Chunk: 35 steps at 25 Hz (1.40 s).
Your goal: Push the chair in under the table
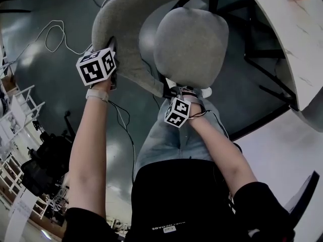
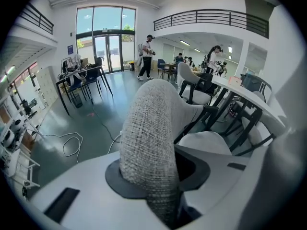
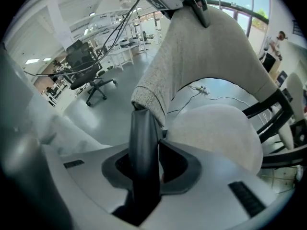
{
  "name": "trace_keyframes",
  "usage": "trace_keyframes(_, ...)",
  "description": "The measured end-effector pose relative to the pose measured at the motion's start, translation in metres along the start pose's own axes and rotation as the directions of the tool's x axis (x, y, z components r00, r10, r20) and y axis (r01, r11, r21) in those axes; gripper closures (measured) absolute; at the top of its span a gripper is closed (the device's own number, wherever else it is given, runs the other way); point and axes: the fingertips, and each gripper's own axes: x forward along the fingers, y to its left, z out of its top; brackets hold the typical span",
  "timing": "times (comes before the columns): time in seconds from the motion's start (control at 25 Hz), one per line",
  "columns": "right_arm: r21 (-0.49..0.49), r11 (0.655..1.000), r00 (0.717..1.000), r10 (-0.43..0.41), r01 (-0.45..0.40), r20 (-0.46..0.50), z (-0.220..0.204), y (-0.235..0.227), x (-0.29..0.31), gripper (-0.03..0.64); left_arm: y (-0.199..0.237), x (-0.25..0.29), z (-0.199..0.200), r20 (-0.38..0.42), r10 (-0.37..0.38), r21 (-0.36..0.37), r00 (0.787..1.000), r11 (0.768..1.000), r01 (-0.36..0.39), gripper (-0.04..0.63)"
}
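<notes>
My left gripper (image 2: pixel 151 174) is clamped on the grey fabric backrest (image 1: pixel 131 19) of the chair (image 1: pixel 189 44), and my right gripper (image 3: pixel 144 162) is clenched on the dark frame post (image 3: pixel 144 138) at the backrest's other end. The chair's round seat is near the white table (image 1: pixel 298 39), not under its top. Glossy dark floor (image 1: pixel 60 100) with a loose white cable (image 1: pixel 55 34); open hall with glass doors (image 2: pixel 108 47).
</notes>
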Motion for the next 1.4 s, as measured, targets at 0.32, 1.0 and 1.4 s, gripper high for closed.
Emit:
trace_keyframes(0.32, -0.040, 0.999, 0.998, 0.013, -0.015, -0.057, -0.035, 0.005, -0.014, 0.526, -0.020, -0.018, -0.019, -0.003, 0.020, -0.068, 1.000, 0.997, -0.020, 0.476)
trace_keyframes(1.0, -0.154, 0.987, 0.989, 0.023, -0.046, -0.148, -0.136, -0.016, -0.056, 0.529, -0.099, -0.040, -0.060, -0.047, 0.013, -0.085, 0.999, 0.996, -0.017, 0.460)
trace_keyframes(1.4, -0.250, 0.958, 0.977, 0.092, -0.139, -0.193, -0.203, -0.033, -0.086, 0.531, -0.170, -0.056, -0.095, -0.108, -0.070, 0.021, 0.992, 0.997, 0.073, 0.312)
